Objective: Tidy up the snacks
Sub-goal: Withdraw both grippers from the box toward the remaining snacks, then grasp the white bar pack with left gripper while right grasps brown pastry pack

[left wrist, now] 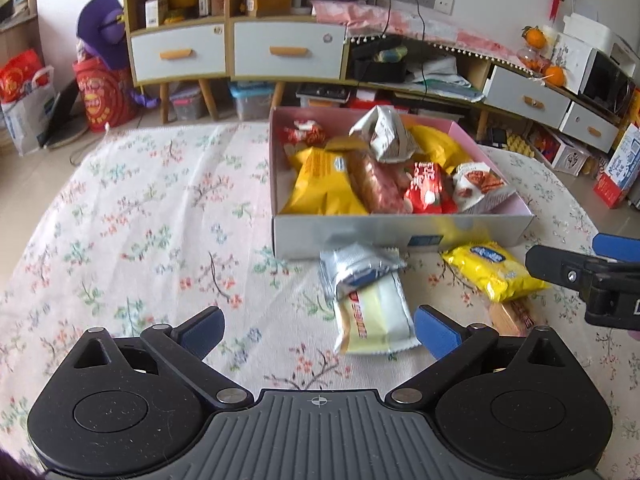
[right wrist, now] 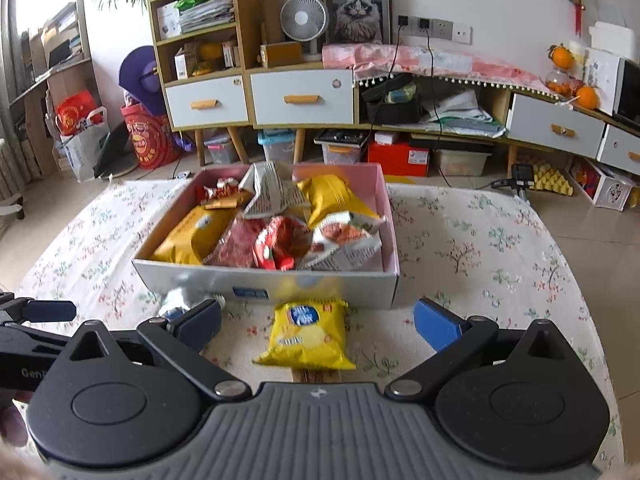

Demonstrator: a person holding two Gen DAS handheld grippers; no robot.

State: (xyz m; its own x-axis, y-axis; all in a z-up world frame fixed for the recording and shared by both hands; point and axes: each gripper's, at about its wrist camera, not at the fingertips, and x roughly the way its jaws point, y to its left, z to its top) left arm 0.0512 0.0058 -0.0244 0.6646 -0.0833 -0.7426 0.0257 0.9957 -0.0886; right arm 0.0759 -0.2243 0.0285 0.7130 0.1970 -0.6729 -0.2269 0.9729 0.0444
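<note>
Both hand-held grippers are spread wide, holding nothing: left hand-held gripper (left wrist: 318, 334), right hand-held gripper (right wrist: 318, 326). The box (right wrist: 280, 286) sits on the floral worktop (left wrist: 140, 220), already stuffed with snacks. In the right view a yellow pack (right wrist: 306, 334) lies between the fingers at 12 o'clock, label too blurry to read. In the left view a white pack (left wrist: 374, 322) and a silver pack (left wrist: 354, 266) sit at 1 o'clock, red lettering unreadable.
</note>
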